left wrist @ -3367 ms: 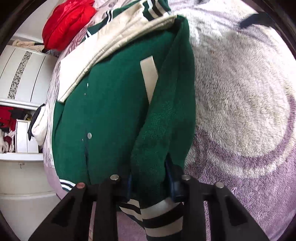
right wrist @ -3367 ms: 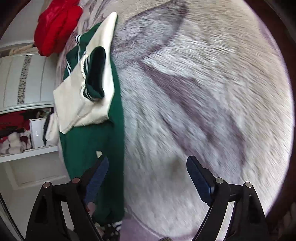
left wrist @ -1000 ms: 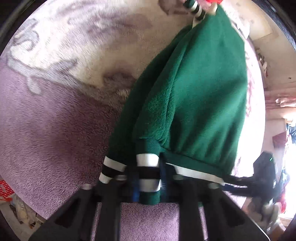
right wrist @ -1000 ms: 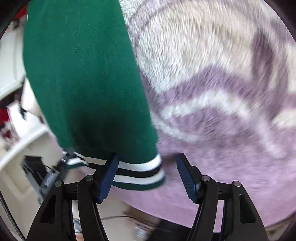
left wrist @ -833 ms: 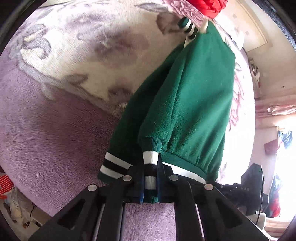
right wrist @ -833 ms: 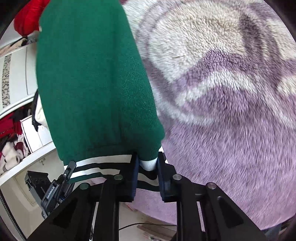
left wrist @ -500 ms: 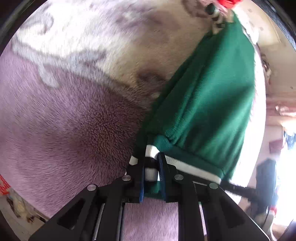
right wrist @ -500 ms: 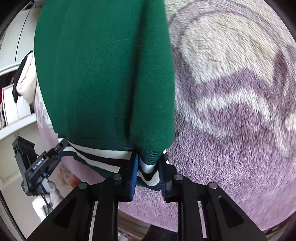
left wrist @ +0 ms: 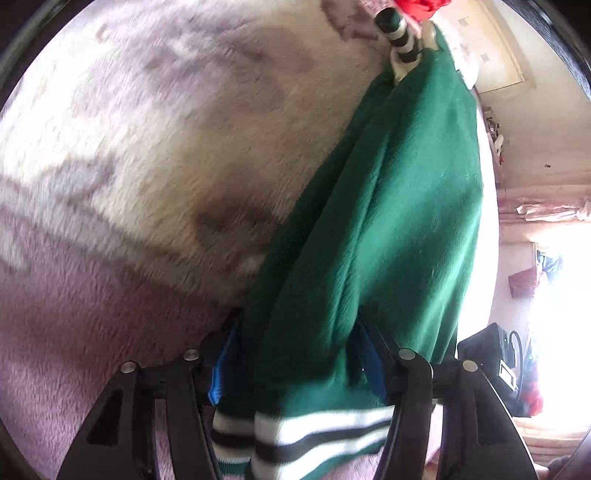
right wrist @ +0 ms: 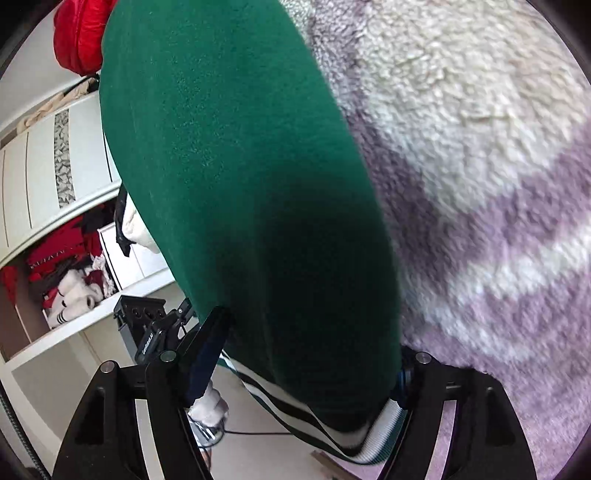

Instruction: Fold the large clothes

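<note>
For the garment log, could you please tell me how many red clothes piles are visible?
2: one heap on the blanket beyond the green jacket; another in the open shelf. More may be hidden.

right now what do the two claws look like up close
Both claws are matte black plastic frames with triangular cut-outs and round silver pivot screws. The left claw has bright blue pads inside its fingers. The right claw has darker navy-blue pads on its fingers. No cables or sleeves show on either.
</note>
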Motion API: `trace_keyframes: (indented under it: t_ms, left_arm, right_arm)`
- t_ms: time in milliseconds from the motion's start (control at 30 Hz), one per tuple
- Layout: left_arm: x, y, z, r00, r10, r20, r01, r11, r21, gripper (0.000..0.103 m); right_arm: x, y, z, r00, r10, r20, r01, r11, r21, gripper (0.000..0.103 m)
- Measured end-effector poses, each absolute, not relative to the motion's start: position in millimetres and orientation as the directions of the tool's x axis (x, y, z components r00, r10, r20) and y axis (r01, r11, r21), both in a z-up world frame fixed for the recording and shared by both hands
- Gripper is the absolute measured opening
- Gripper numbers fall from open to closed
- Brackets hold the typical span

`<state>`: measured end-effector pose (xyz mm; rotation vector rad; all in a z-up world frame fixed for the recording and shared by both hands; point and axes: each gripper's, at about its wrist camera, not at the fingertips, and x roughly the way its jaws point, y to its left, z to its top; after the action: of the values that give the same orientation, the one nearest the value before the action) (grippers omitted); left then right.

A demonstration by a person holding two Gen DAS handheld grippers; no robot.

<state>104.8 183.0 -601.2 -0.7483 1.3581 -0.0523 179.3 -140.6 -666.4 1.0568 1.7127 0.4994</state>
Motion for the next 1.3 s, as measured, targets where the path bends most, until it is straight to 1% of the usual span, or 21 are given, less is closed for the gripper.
trace_keyframes:
  t_ms: [33,67,100,167,333,433,533,567,600,633,700,733,767,800,833,867,933,1067,1133,1200,1300]
  left_arm:
    - [110.2,178.3,-601.5,0.257,-0.433,-0.864,-0.373,0.781,-0.502,0.053]
    - [108.0,174.0,-595.0,0.274,-0.412,-0.869,-0.358,0.795,-0.49,0.038]
    - [102.6,170.5,-591.4,0.281,-0.393,-0.875,-0.35,0.807,-0.475,0.029]
    - [101.0,169.3,-581.3,0.305,-0.396,-0.866,-0.346,0.802,-0.488,0.021]
    - [72.2,168.3,-544.6,0.318,-0.422,-0.849,-0.337,0.787,-0.517,0.019]
    - [34.4,162.3,-532.6,0.262,-0.439,-0.859,-0.347,0.788,-0.509,0.019]
    - [3.6,148.5,-555.5,0.137,-0.447,-0.884,-0.401,0.791,-0.462,0.023]
    - [1.8,143.4,-565.2,0.082,-0.435,-0.896,-0.415,0.803,-0.428,0.028]
    - [-1.6,141.7,-574.8,0.027,-0.427,-0.904,-0.434,0.809,-0.396,0.029]
    - [-1.5,143.3,-579.0,0.009,-0.442,-0.897,-0.457,0.796,-0.397,0.029]
    - [9.4,148.4,-573.3,0.005,-0.463,-0.886,-0.492,0.77,-0.406,0.029]
    - [14.4,152.7,-566.0,0.009,-0.457,-0.89,-0.491,0.773,-0.402,0.03]
    - [21.1,157.2,-556.5,0.016,-0.433,-0.901,-0.485,0.785,-0.386,0.038]
    - [29.2,163.0,-546.5,0.031,-0.412,-0.911,-0.479,0.794,-0.375,0.052]
    - [41.3,164.3,-537.1,0.051,-0.395,-0.917,-0.471,0.801,-0.371,0.058]
    - [53.2,166.6,-530.0,0.068,-0.376,-0.924,-0.463,0.809,-0.363,0.061]
    - [93.2,168.0,-522.2,0.097,-0.35,-0.932,-0.444,0.823,-0.355,0.061]
    - [184.1,164.3,-517.6,0.206,-0.286,-0.936,-0.383,0.857,-0.346,0.061]
    - [234.4,162.7,-528.1,0.227,-0.248,-0.942,-0.359,0.877,-0.318,0.061]
    - [279.5,159.3,-547.4,0.227,-0.217,-0.949,-0.352,0.891,-0.288,0.061]
    - [328.5,144.8,-572.3,0.188,-0.217,-0.958,-0.318,0.909,-0.268,0.06]
  right_arm:
    - [178.3,-141.1,-665.9,-0.091,0.834,-0.544,0.416,0.528,0.74,0.068]
    - [172.9,-138.3,-665.1,-0.096,0.826,-0.556,0.404,0.543,0.736,0.048]
    - [159.9,-131.3,-668.2,-0.087,0.838,-0.539,0.412,0.523,0.746,0.03]
    - [163.2,-133.6,-662.1,-0.063,0.837,-0.544,0.441,0.512,0.737,0.026]
    - [138.8,-140.0,-618.2,-0.068,0.823,-0.564,0.428,0.534,0.729,0.019]
    - [105.9,-151.3,-590.2,-0.111,0.813,-0.572,0.436,0.557,0.707,0.018]
    - [67.7,-164.2,-580.4,-0.217,0.765,-0.607,0.434,0.633,0.642,0.019]
    - [58.7,-171.8,-581.7,-0.253,0.744,-0.618,0.437,0.658,0.613,0.019]
    - [52.6,-177.9,-588.1,-0.28,0.734,-0.619,0.458,0.669,0.585,0.022]
    - [49.5,-184.4,-597.1,-0.302,0.725,-0.619,0.497,0.673,0.548,0.031]
    - [51.5,-197.1,-610.2,-0.329,0.726,-0.603,0.557,0.665,0.497,0.04]
    - [55.5,-201.6,-612.5,-0.334,0.728,-0.598,0.565,0.663,0.491,0.041]
    - [60.5,-206.8,-611.3,-0.33,0.726,-0.604,0.562,0.665,0.493,0.043]
    - [65.3,-212.4,-608.3,-0.33,0.711,-0.621,0.547,0.68,0.488,0.052]
    - [71.9,-217.9,-604.7,-0.343,0.675,-0.653,0.524,0.714,0.464,0.057]
    - [79.0,-225.6,-600.1,-0.354,0.638,-0.683,0.505,0.746,0.435,0.057]
    - [92.6,-243.7,-590.2,-0.352,0.616,-0.705,0.502,0.76,0.413,0.057]
    - [125.0,-257.2,-566.5,-0.289,0.628,-0.722,0.494,0.744,0.45,0.057]
    - [143.2,-270.1,-559.9,-0.285,0.588,-0.757,0.476,0.772,0.42,0.057]
    - [162.5,-274.5,-554.9,-0.265,0.589,-0.763,0.492,0.764,0.419,0.057]
    - [185.3,-279.5,-553.4,-0.239,0.592,-0.77,0.481,0.76,0.436,0.057]
